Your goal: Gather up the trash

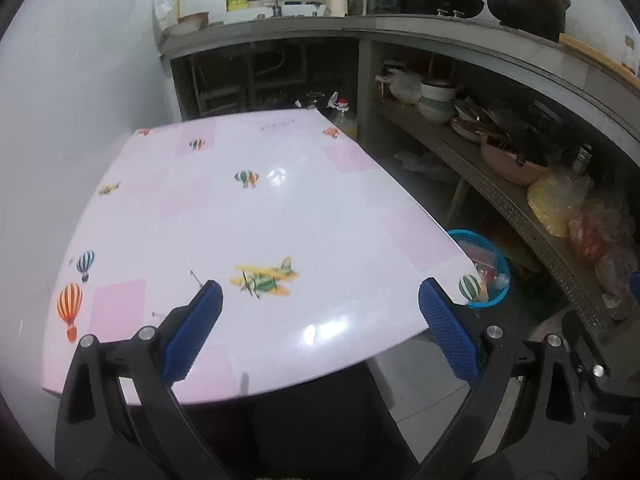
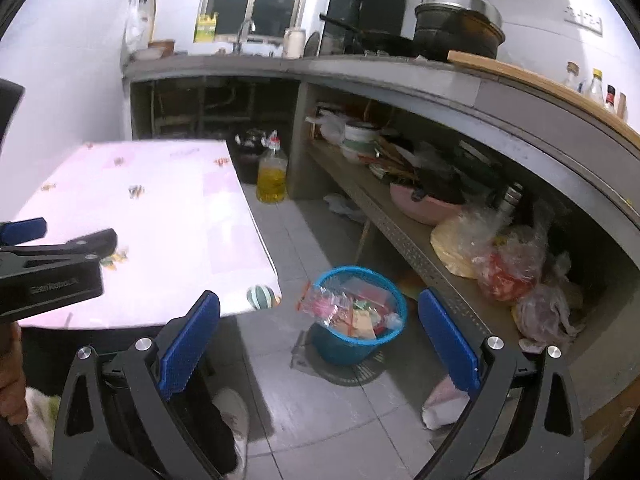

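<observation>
Right gripper (image 2: 320, 344) spread wide and empty above the round blue plastic mesh bin (image 2: 360, 344), apparently for dropping wrappers among the crumpled trash (image 2: 348, 312) already inside. Left gripper (image 1: 320, 328) likewise parted, empty, over the glossy pink balloon-print tabletop (image 1: 240, 216), bare of litter.

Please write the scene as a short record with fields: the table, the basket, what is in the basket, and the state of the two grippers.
table: pink patterned top, no loose item seen on it
basket: blue basket on the floor, beside the table corner
basket contents: plastic wrappers, piled to the rim
left gripper: open, nothing between its fingers, over the table
right gripper: open, nothing held, facing the basket
</observation>
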A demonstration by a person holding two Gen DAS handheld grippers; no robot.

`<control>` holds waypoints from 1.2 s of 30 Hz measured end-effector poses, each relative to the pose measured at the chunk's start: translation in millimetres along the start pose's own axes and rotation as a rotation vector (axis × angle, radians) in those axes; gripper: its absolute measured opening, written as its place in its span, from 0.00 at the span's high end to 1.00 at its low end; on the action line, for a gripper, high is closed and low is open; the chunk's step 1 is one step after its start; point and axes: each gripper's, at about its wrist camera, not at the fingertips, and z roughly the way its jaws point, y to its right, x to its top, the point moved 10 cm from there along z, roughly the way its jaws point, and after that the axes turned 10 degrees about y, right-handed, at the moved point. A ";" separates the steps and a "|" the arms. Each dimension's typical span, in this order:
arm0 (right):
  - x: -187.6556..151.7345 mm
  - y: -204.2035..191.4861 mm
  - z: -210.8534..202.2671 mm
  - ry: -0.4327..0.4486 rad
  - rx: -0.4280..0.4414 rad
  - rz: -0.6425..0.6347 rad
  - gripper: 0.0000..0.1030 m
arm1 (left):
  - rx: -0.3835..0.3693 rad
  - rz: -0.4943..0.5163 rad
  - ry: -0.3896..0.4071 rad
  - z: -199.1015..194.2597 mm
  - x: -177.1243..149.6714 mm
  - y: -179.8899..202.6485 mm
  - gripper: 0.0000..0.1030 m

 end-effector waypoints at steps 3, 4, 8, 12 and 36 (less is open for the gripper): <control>-8.2 5.7 7.5 -0.049 -0.016 -0.013 0.06 | 0.011 -0.003 -0.031 -3.6 -10.8 -0.6 0.08; -11.3 7.7 9.7 -0.066 -0.022 -0.009 0.06 | 0.021 0.001 -0.052 -4.5 -17.1 -1.9 0.08; -20.3 17.7 17.7 -0.110 -0.026 0.032 0.06 | 0.072 0.024 -0.078 -8.2 -29.8 -10.0 0.08; -24.4 21.8 21.7 -0.129 -0.020 0.063 0.06 | 0.118 0.004 -0.081 -10.1 -31.2 -23.9 0.08; -22.6 8.4 35.5 -0.159 0.084 0.099 0.06 | 0.201 0.020 -0.098 -8.7 -33.9 -47.8 0.08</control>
